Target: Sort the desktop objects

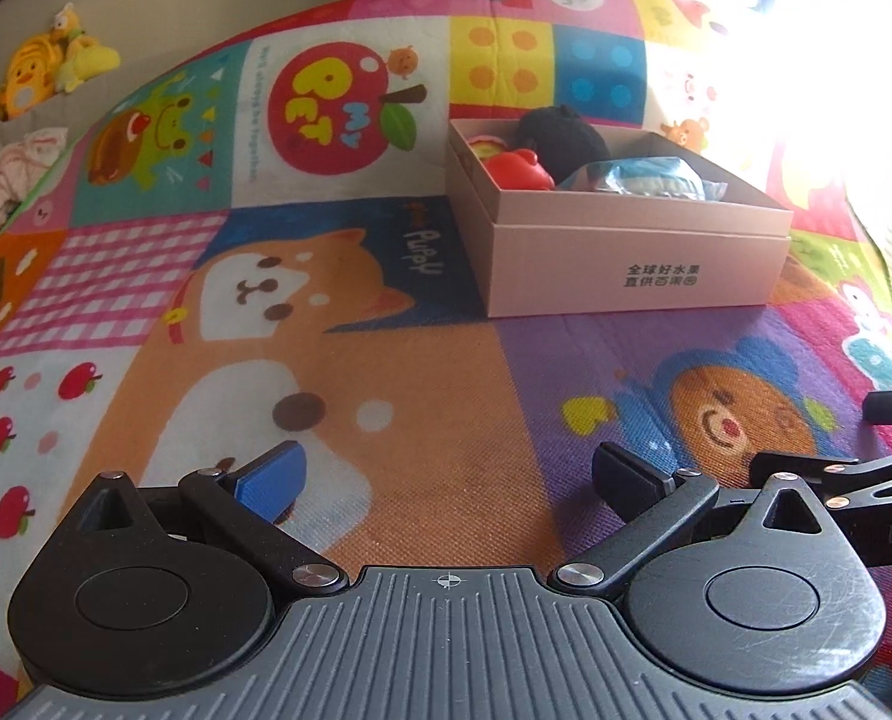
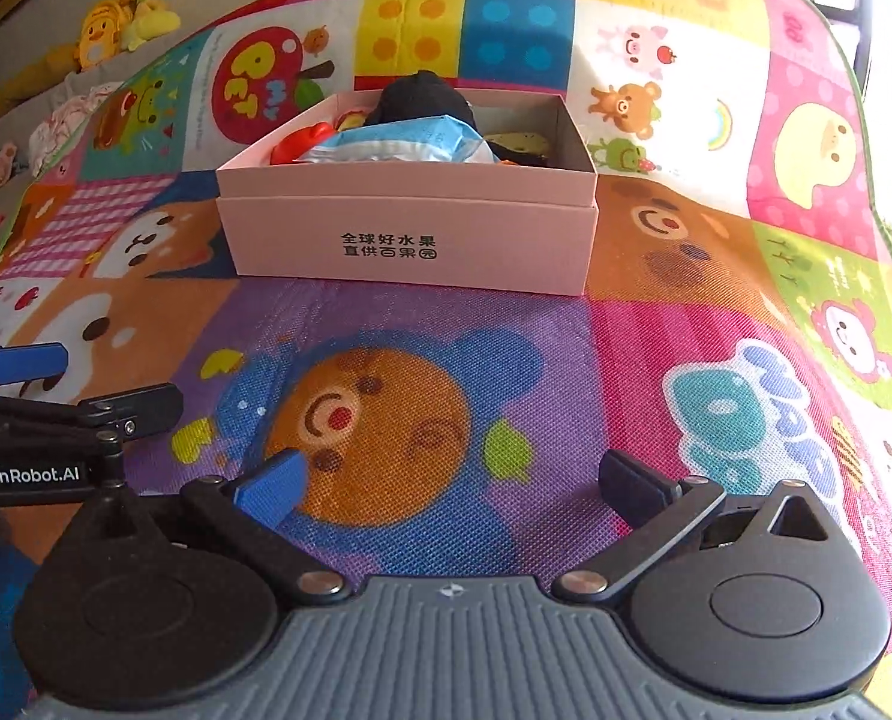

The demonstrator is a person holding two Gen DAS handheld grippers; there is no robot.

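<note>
Right wrist: right tongs [image 2: 451, 480] spread wide, empty; left tongs [image 1: 448, 477] likewise, above mat [image 1: 446, 372].

left gripper [image 1: 448, 480] | black links, blue pad, silver screws, ribbed grey base

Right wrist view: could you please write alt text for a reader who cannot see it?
A pink box stands on a colourful cartoon mat, filled with a blue packet, a red toy and a black item. In front, the right gripper is open and empty; the left gripper shows at the left edge.
</note>
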